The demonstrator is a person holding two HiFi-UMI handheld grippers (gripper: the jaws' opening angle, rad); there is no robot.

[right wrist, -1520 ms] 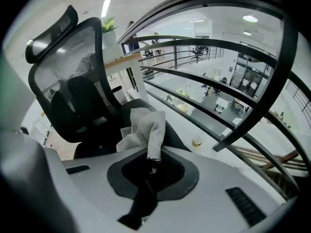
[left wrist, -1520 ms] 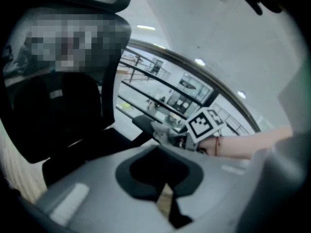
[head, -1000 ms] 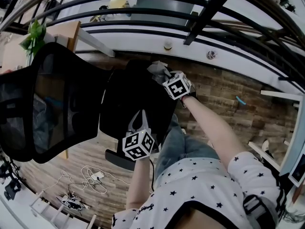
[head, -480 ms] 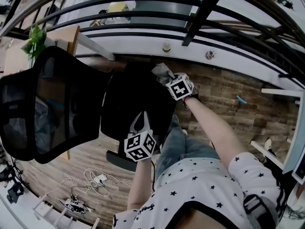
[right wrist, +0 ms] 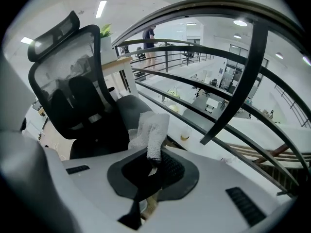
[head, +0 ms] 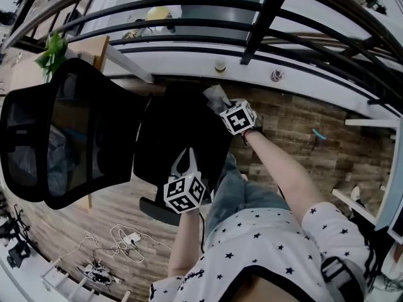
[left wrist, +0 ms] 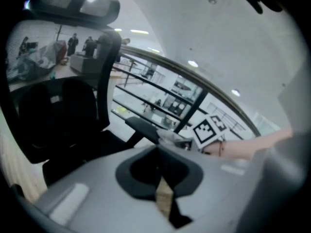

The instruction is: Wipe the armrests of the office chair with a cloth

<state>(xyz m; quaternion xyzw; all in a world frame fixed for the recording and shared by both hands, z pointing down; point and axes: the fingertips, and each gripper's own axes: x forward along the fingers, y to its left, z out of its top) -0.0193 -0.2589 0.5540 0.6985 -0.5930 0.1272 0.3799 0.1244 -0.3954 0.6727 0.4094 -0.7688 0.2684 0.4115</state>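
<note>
Right hand-held gripper (right wrist: 152, 160): clenched on the cloth (right wrist: 149, 129), which stands up bunched from between the jaws.
Left hand-held gripper (left wrist: 157, 158): jaws together, nothing between them; it hangs over the seat (head: 182, 128) of the office chair (head: 88, 137), just beside the near armrest (head: 157, 209).
Cloth location: at the front end of the far armrest (left wrist: 141, 126); the left gripper view shows it at the pad's tip, apparently touching.
Change over the last second: the right hand-held gripper and cloth have shifted only slightly along the far armrest; the left hand-held gripper has held its place.
Meaning for the task: judged as a short wiping stroke in progress on the far armrest.
Remaining work: the near armrest carries no cloth and appears not yet wiped.
</note>
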